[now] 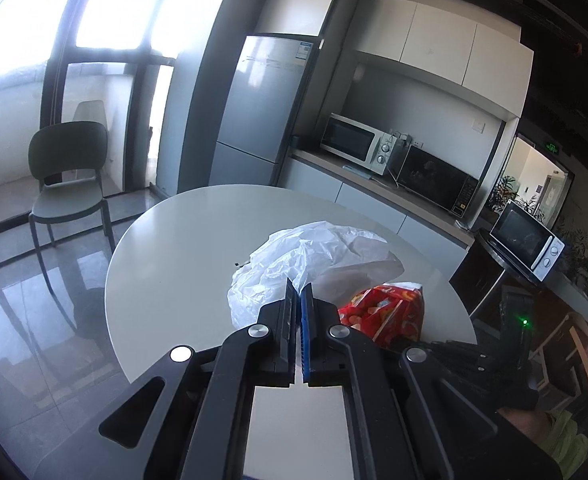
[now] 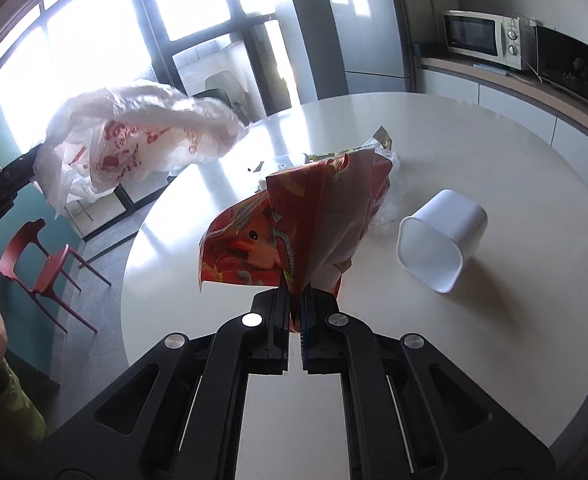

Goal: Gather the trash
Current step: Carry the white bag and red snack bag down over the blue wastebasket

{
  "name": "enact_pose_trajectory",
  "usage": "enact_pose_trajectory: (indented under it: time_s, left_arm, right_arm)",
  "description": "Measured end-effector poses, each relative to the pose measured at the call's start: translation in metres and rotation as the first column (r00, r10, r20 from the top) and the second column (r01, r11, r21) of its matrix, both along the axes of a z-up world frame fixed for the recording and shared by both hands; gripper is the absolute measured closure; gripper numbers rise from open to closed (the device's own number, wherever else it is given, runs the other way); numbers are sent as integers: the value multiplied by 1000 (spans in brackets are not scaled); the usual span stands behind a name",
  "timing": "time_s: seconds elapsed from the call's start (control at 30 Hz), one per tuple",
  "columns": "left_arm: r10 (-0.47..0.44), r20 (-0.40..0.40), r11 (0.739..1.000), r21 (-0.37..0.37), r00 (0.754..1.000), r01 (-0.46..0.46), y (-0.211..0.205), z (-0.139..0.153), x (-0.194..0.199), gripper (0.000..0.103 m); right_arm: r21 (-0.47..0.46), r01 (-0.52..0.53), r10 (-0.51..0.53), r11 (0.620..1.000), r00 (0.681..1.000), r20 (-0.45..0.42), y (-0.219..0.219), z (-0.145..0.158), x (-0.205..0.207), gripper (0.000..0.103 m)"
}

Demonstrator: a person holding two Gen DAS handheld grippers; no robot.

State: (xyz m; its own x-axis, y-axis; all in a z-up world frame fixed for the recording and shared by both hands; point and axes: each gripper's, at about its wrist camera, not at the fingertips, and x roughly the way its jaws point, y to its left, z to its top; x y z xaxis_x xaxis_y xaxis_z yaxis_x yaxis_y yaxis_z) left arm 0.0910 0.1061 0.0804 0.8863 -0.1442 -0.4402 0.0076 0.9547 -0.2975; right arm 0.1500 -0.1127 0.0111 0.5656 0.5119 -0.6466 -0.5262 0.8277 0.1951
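Left gripper (image 1: 299, 294): my two fingers are pressed together on a fold of the white plastic bag (image 1: 310, 258); I hold it in the air above the near part of the table (image 1: 182, 248).
White plastic bag: thin and crumpled, with red print on it; in the right wrist view it hangs open at the far left, past the table edge.
Right gripper (image 2: 296, 300): my fingers are closed narrow on the lower end of the red snack wrapper (image 2: 294, 224), which stands up from them, over the near side of the table.
Red snack wrapper: shiny, creased, with cartoon pictures; in the left wrist view it sits just to the right of the bag.
White cup (image 2: 440, 238): lies on its side on the table, right of the wrapper, its mouth turned to the near side.
Other trash (image 2: 378, 148): a clear film and a yellowish wrapper lie on the table behind the red one.
Far side: refrigerator (image 1: 260, 108), white microwave (image 1: 356, 142) on the counter, green chair (image 1: 68, 178) at the left by the window.
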Motion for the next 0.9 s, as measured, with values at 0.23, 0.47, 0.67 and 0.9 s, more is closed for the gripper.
enact_pose_trajectory:
  time_s: [0.23,0.47,0.67,0.9]
  left_arm:
    - [25,7,1000,3,1000,-25,-10,1,-33,102]
    - [27,32,1000,14,999,-28,-19,12,-64,102]
    - [30,44,999,28,999,-31,-31,15,-89,102]
    - [19,22,998,61,1000,-20,-45,8,-123,102]
  right_arm:
    - [9,5,-5,1000,998,61,-31,22,-38,100]
    - [0,21,-21,1000,995,101,-62,34,-69,100]
    - [1,34,-34,999,991,132,-84,43,-89,100]
    - [-26,-1,5,1000,988,153,-94,45,-129,100]
